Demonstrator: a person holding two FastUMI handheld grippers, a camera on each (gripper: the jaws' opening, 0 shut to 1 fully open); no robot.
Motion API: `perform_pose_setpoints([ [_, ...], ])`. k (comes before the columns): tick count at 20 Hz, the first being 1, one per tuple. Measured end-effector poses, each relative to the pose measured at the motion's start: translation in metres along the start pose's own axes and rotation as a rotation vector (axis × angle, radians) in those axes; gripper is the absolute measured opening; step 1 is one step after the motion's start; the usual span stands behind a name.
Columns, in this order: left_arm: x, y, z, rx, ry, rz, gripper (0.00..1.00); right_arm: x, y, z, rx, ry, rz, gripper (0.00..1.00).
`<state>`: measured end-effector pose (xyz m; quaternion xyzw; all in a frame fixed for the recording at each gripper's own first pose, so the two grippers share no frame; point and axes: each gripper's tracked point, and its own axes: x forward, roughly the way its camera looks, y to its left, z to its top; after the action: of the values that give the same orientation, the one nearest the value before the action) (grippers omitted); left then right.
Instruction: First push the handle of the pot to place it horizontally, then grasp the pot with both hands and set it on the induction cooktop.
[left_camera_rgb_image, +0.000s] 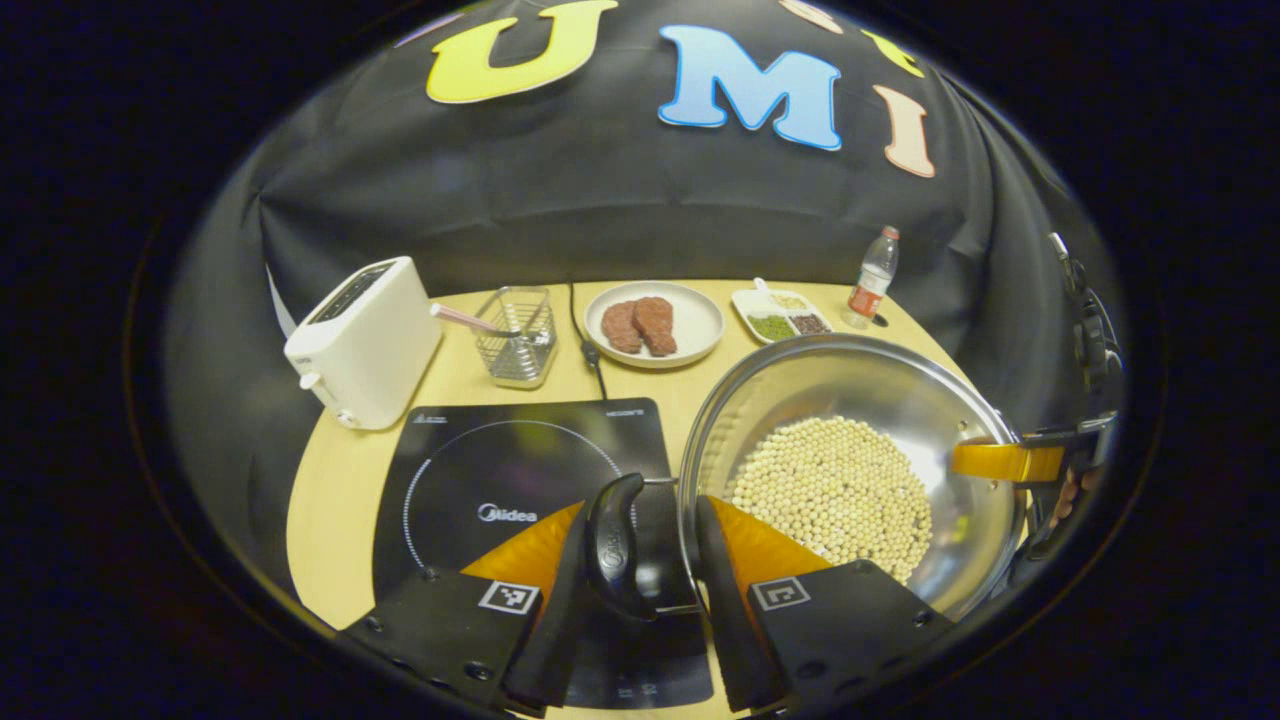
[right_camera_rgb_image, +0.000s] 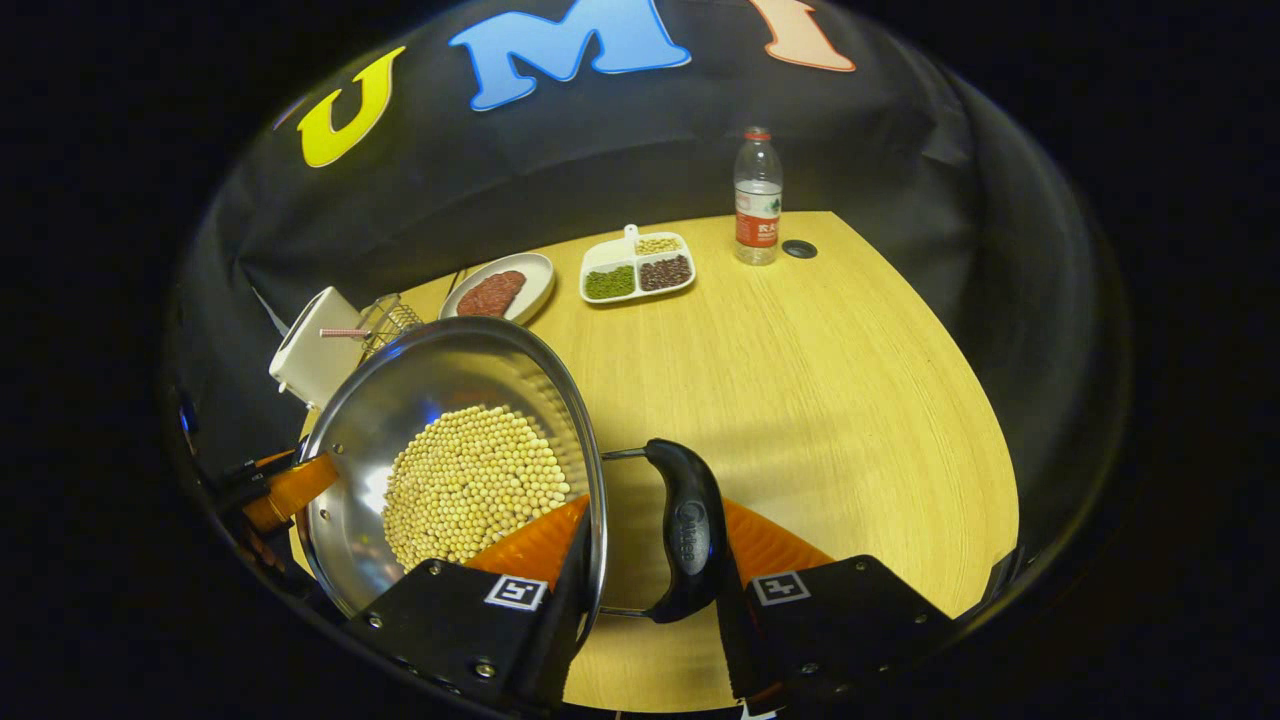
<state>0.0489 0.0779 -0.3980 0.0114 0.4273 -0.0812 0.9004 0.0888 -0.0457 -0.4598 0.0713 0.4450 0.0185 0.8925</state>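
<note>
The stainless steel pot (left_camera_rgb_image: 850, 470), a wide shallow pan with a layer of soybeans (left_camera_rgb_image: 835, 495) across its bottom, hangs between the two grippers, its rim just beside the right edge of the black induction cooktop (left_camera_rgb_image: 520, 470) on the round wooden table (right_camera_rgb_image: 820, 400). In the left gripper view, the left gripper (left_camera_rgb_image: 640, 545) has its jaws set around the pot's left handle (left_camera_rgb_image: 612, 545), a black loop handle on wire brackets; one finger lies against the handle's outer side, the other stands against the pot wall, so whether both press on the handle I cannot tell. In the right gripper view, the right gripper (right_camera_rgb_image: 650, 555) stands the same way at the right handle (right_camera_rgb_image: 690, 530), one finger at the handle's outer edge and the other inside the rim, and its grip cannot be read either. The pot is judged stiff and fairly heavy with its load, and the polished steel looks slippery, so the handles, not the wall, are the places to hold. The beans are loose and will roll toward the low side if it tips, so both sides should travel level. Behind the cooktop stand a white toaster (left_camera_rgb_image: 365, 335), a wire basket (left_camera_rgb_image: 515, 335), a plate of meat (left_camera_rgb_image: 655, 322), a divided dish (right_camera_rgb_image: 638, 268) and a water bottle (right_camera_rgb_image: 757, 195).
</note>
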Motion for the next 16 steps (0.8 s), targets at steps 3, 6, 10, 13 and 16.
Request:
perform_pose_setpoints([
  [3,-0.010,0.030,0.002,-0.017,-0.007,0.014,0.60,0.003,0.004,0.004,-0.025,-0.010,0.012,0.60],
  [6,-0.014,0.059,0.002,-0.031,-0.010,0.021,0.60,0.004,0.008,0.005,-0.041,-0.016,0.023,0.60],
  [10,-0.018,0.097,-0.002,-0.040,-0.002,0.028,0.60,0.006,0.013,0.006,-0.051,-0.020,0.032,0.60],
  [13,-0.015,0.120,-0.006,-0.054,0.007,0.032,0.60,0.007,0.017,0.005,-0.061,-0.010,0.038,0.60],
  [16,-0.013,0.142,-0.010,-0.060,0.012,0.040,0.60,0.009,0.019,0.005,-0.065,-0.005,0.043,0.60],
])
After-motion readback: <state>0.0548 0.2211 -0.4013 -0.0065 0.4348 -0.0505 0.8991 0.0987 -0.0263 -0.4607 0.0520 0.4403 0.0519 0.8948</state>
